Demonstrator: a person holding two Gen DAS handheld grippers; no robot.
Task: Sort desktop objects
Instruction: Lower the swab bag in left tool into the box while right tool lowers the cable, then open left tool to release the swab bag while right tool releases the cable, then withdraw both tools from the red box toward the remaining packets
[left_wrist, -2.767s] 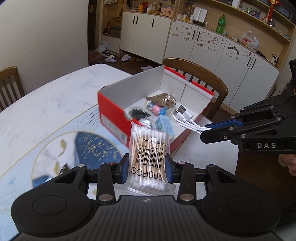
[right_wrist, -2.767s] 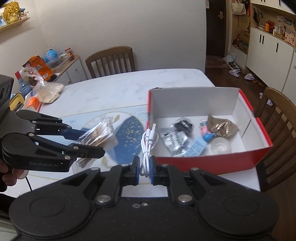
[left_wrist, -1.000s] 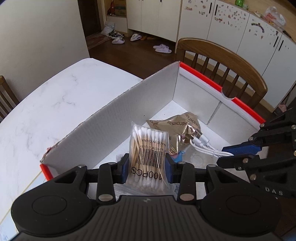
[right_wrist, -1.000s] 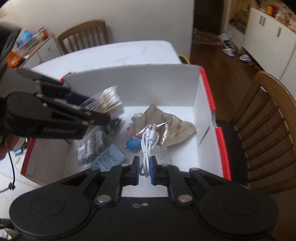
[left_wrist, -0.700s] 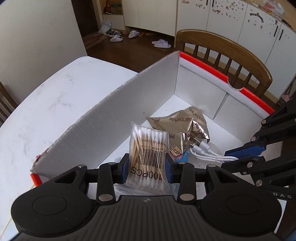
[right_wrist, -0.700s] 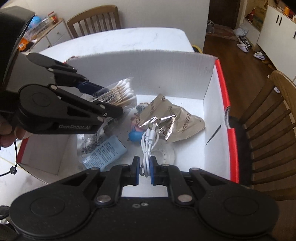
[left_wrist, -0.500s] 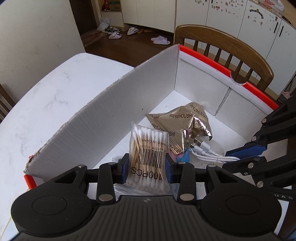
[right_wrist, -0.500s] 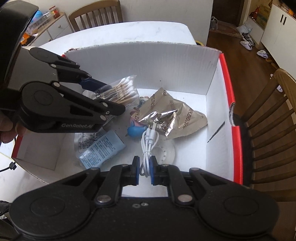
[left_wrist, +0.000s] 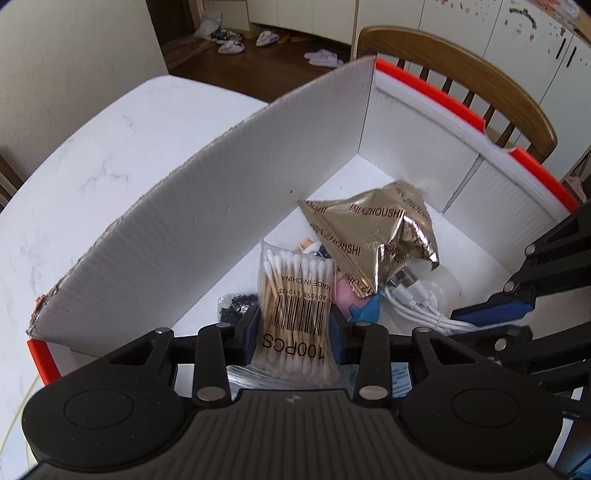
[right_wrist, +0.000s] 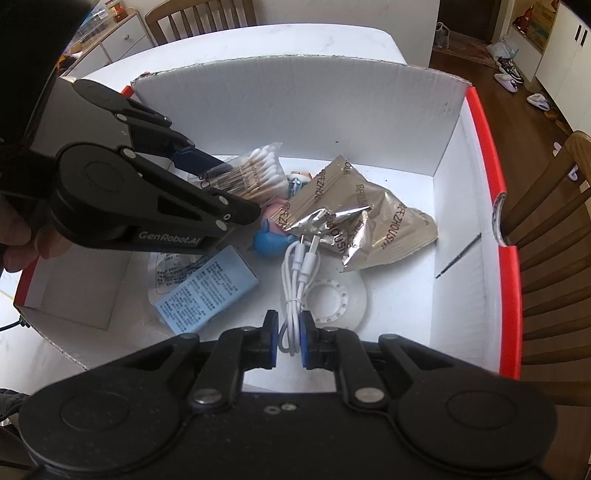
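My left hand-held gripper (left_wrist: 293, 326) clamps the swabs (left_wrist: 295, 310) and my right hand-held gripper (right_wrist: 289, 338) clamps the cable (right_wrist: 295, 291), both low inside the box (right_wrist: 484, 155). Released together, they could tangle. Below lie a foil packet (right_wrist: 354, 218), tape (right_wrist: 332, 295) and a leaflet (right_wrist: 207, 291).

Red-rimmed white box (right_wrist: 480, 155), gold foil packet (right_wrist: 369, 221), white cable (right_wrist: 295, 280)

Both wrist fisheyes look steeply down, close into the same box (left_wrist: 207, 225), from adjacent sides.
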